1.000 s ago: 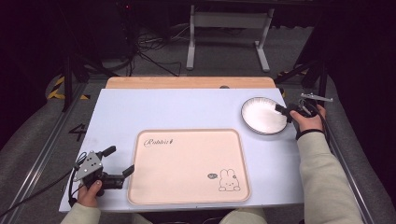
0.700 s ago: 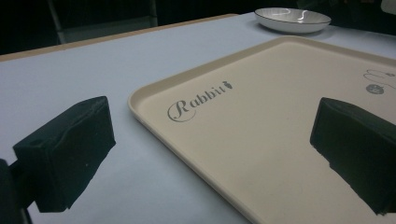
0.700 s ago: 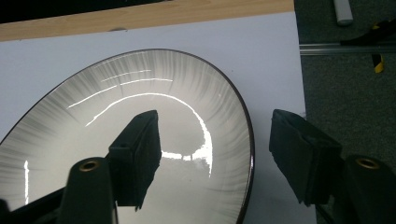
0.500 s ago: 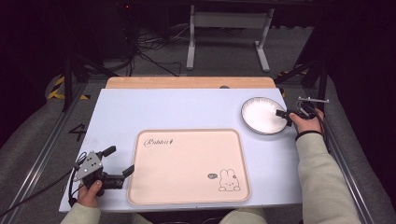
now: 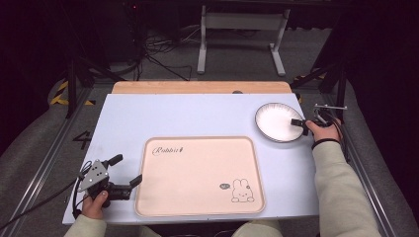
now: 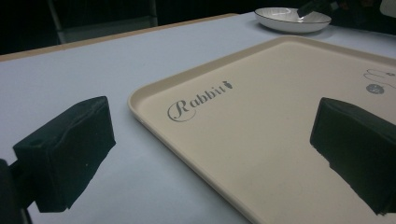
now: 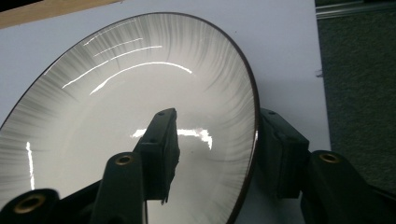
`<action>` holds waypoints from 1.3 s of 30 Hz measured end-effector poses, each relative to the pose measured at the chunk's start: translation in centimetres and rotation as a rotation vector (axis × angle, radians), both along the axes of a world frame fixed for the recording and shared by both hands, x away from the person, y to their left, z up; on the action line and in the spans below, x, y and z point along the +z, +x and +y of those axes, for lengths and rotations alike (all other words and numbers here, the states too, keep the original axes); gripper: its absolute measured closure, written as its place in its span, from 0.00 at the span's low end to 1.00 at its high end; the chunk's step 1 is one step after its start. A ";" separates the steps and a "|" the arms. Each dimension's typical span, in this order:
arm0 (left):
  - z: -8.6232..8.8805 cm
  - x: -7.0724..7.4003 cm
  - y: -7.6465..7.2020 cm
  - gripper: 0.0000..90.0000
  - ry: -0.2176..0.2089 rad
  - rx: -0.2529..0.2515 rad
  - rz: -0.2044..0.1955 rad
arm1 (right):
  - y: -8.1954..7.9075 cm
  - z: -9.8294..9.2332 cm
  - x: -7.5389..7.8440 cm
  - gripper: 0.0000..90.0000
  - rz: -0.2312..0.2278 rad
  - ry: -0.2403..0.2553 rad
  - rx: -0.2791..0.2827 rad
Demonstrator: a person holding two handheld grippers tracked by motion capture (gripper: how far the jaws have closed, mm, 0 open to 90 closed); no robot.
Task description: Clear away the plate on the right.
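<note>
A: Closing on the plate [image 7: 140, 107] rim is the risky part. The right gripper [image 5: 302, 124] straddles the edge nearest the person's right hand, one of its fingers [image 7: 161, 144] over the glazed inside, the other outside and under the rim. The jaws have just been closing, with the rim between them, but I see a gap yet, so the pads do not press.

B: What goes wrong from there?

A: My guess: the glaze is slick and the rim slopes, so a shallow bite could slide off as the plate lifts. Gripped at one edge, it would also hang heavy on the far side and tip, or drop back onto the surface [image 5: 188, 116]. It sits close to the surface's right edge too, so a nudge outward could push it over.

B: Where is it relative to the tray [image 5: 197, 177]?

A: Beyond the tray's far right corner, a little apart from it, flat on the surface.

B: Anything in either one?

A: No. The plate is empty, just reflections on the white. The tray is bare too; the rabbit and the lettering are only print.

B: And the other hand?

A: The left gripper [image 5: 126, 170] waits at the tray's near left corner, fingers wide apart, one over the tray's edge and one outside it, holding nothing.
</note>
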State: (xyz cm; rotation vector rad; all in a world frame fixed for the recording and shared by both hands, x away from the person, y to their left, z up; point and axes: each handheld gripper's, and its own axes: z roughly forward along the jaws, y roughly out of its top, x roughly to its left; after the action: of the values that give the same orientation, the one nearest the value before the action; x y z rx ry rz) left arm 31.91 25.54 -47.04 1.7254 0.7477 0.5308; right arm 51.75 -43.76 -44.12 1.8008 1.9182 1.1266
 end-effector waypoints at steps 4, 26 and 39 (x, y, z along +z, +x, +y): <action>0.0 0.0 0.0 0.00 0.001 0.000 0.000 | 0.0 0.0 -0.2 0.62 0.014 0.016 -0.003; 0.0 0.0 0.0 0.00 0.004 0.000 0.002 | -0.4 -0.6 0.3 0.89 0.041 0.116 -0.126; 0.0 0.0 0.0 0.00 0.004 0.002 0.002 | -0.9 0.6 2.3 0.94 -0.039 0.111 -0.164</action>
State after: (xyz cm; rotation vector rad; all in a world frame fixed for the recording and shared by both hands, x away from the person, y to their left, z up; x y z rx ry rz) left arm 31.91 25.53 -47.02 1.7294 0.7505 0.5324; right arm 50.87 -43.16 -41.83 1.9383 1.6814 1.2229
